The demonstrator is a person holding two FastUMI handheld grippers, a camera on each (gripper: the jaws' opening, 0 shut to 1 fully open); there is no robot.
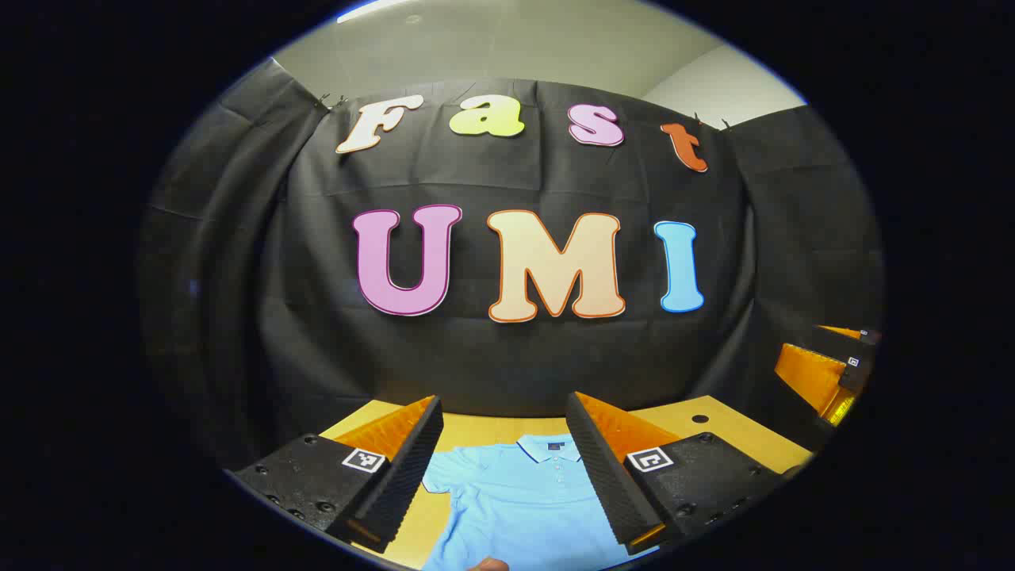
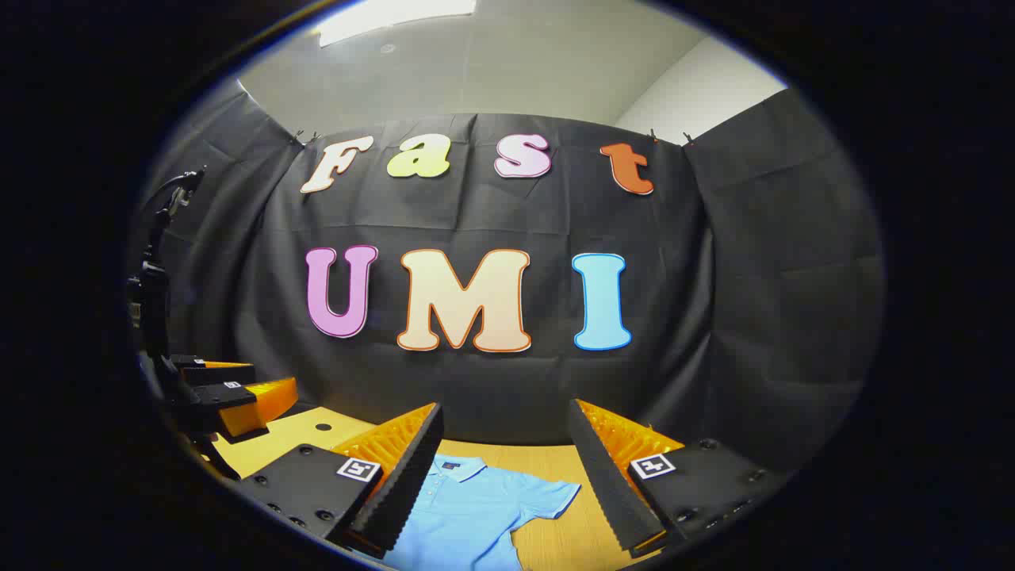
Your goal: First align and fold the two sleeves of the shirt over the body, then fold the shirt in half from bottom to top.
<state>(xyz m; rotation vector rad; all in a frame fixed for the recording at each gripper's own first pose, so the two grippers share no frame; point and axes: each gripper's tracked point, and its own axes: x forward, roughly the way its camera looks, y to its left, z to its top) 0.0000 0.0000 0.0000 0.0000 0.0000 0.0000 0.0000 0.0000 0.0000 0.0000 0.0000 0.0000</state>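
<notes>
Both tools (left (image 1: 505, 464), right (image 2: 501, 472)) gape above the flat shirt (image 1: 519, 507), its collar pointing toward the wall.

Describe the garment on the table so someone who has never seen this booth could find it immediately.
Start at the black cloth wall at the back, then drop to the yellowish wooden table in front of it. Lying flat there is a light blue short-sleeved polo shirt, collar toward the wall. It is the sole fabric item on the tabletop, with a buttoned placket and both sleeves spread outward, unfolded.
</notes>
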